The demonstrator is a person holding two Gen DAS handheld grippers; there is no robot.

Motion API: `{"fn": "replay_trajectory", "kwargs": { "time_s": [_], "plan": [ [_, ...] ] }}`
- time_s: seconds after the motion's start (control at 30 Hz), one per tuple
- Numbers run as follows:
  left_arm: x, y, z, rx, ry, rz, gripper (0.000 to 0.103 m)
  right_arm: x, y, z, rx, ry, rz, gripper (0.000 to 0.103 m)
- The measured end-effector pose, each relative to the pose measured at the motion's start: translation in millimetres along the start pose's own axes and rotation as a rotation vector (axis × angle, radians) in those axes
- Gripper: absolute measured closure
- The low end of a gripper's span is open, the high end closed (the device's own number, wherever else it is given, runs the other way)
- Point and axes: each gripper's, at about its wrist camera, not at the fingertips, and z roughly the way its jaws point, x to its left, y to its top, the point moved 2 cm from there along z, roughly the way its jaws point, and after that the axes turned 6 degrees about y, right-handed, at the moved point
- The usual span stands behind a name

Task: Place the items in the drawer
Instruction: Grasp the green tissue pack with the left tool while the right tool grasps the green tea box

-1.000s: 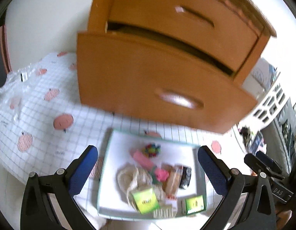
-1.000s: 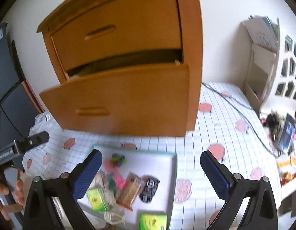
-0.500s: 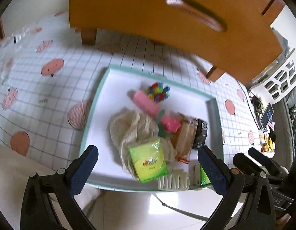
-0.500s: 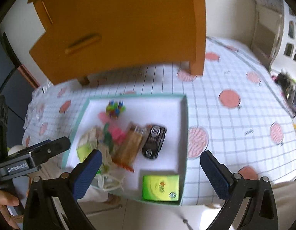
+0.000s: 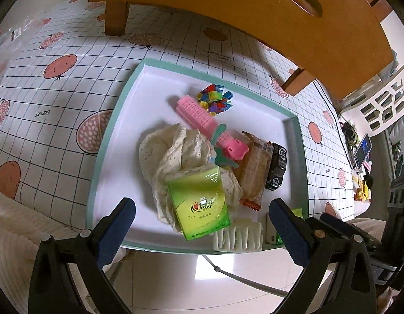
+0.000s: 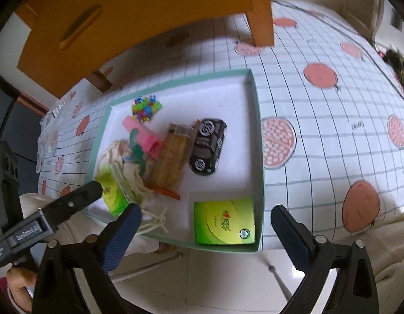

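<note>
Claws both gape wide and empty: our left claw (image 5: pixel 202 218) hovers directly over the green tissue pack (image 5: pixel 199 201), its long axis running ahead; our right claw (image 6: pixel 205 225) straddles another green pack (image 6: pixel 224 225).

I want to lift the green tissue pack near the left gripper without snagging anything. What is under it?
The green tissue pack lies on the cream mesh cloth, inside the tray. Whatever lies beneath the cloth is hidden.

A teal-rimmed tray (image 5: pixel 107 141) holds green tissue packs (image 5: pixel 199 204), a black toy car (image 6: pixel 207 146) and a pink roller (image 5: pixel 199 116), below the wooden drawer (image 5: pixel 280 7).
</note>
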Motion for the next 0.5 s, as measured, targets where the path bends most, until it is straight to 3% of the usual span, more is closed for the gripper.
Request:
{"fn": "replay_trajectory", "kwargs": {
  "time_s": [0.5],
  "plan": [
    [3, -4, 6, 0.023, 0.035, 0.014, 0.001, -2, -5, 26, 0.071, -0.037, -0.026, 0.012]
  ]
}}
